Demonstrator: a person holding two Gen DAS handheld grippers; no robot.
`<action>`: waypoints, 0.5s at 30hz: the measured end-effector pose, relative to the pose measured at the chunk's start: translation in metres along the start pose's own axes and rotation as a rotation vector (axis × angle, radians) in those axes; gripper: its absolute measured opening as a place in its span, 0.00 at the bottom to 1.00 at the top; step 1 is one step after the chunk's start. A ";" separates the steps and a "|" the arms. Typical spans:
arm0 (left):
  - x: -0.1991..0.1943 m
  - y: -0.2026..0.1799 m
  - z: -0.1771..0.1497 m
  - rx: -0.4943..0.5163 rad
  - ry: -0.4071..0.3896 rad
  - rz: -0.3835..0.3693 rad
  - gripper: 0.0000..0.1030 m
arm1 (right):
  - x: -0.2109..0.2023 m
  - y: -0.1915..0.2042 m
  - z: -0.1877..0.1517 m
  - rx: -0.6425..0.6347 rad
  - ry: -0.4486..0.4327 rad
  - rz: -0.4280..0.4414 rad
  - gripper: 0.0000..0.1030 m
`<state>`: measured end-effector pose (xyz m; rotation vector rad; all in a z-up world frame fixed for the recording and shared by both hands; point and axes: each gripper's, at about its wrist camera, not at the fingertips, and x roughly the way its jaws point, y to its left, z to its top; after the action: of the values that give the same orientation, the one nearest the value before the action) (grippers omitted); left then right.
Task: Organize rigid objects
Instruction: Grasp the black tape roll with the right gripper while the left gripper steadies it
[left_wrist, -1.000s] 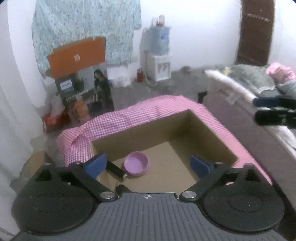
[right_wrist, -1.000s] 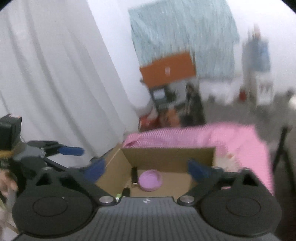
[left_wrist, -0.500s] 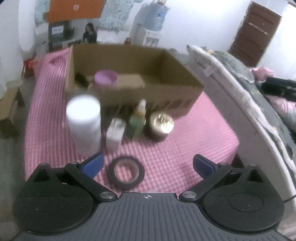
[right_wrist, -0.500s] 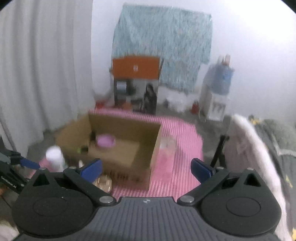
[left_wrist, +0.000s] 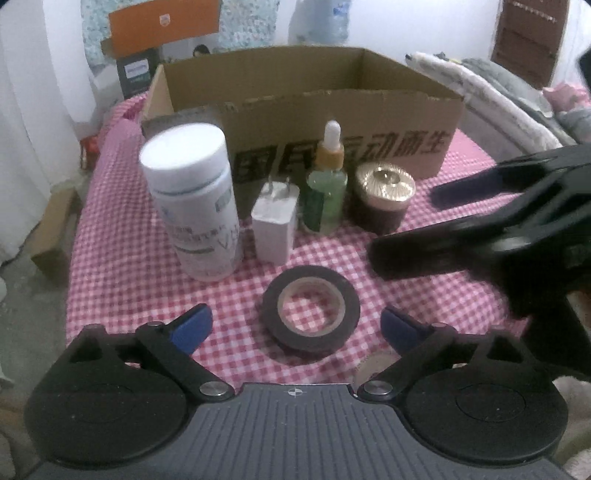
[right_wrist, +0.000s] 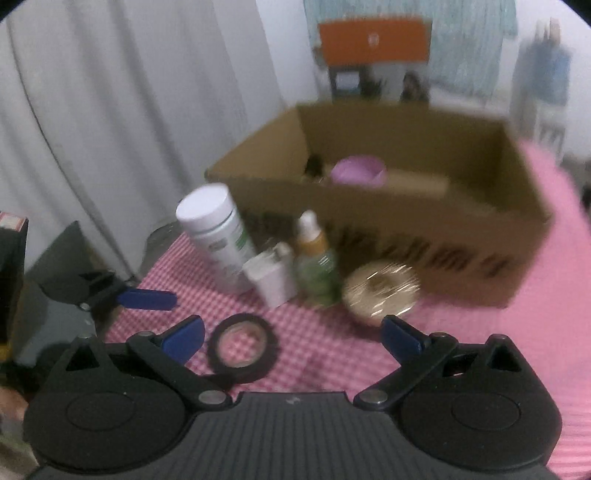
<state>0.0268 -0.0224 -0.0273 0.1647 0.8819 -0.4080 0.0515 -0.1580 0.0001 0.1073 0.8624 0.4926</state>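
Observation:
On the pink checked cloth (left_wrist: 122, 236) a black tape roll (left_wrist: 311, 312) lies flat, with a white bottle (left_wrist: 192, 199), a white charger (left_wrist: 275, 221), a green dropper bottle (left_wrist: 327, 188) and a gold-lidded jar (left_wrist: 384, 192) standing in a row before the cardboard box (left_wrist: 332, 122). My left gripper (left_wrist: 295, 325) is open, low, with the tape roll between its fingers' line. My right gripper (right_wrist: 291, 338) is open and empty; it also shows in the left wrist view (left_wrist: 461, 221) at the right. The tape (right_wrist: 242, 345), bottle (right_wrist: 218, 229), charger (right_wrist: 271, 277), dropper (right_wrist: 314, 262) and jar (right_wrist: 380, 288) show there too.
The box (right_wrist: 406, 221) holds a purple bowl (right_wrist: 358, 173) and a dark object. A white curtain (right_wrist: 110, 129) hangs at the left. A bed with blankets (left_wrist: 498, 85) lies at the right. The floor drops off beyond the table's left edge.
Both grippers have pulled back from over the box and dropped low in front of the row of objects. The right gripper has swung in close at the left gripper's right.

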 end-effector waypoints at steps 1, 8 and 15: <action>0.001 0.000 -0.002 0.004 0.002 -0.005 0.89 | 0.008 0.001 -0.001 0.012 0.014 0.008 0.98; 0.012 -0.006 -0.006 0.067 0.026 0.009 0.74 | 0.040 0.000 -0.001 0.061 0.094 0.033 0.67; 0.019 -0.007 -0.007 0.075 0.059 -0.016 0.66 | 0.048 0.003 -0.003 0.023 0.137 0.031 0.51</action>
<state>0.0290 -0.0319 -0.0463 0.2397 0.9269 -0.4534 0.0743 -0.1337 -0.0352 0.1088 1.0019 0.5231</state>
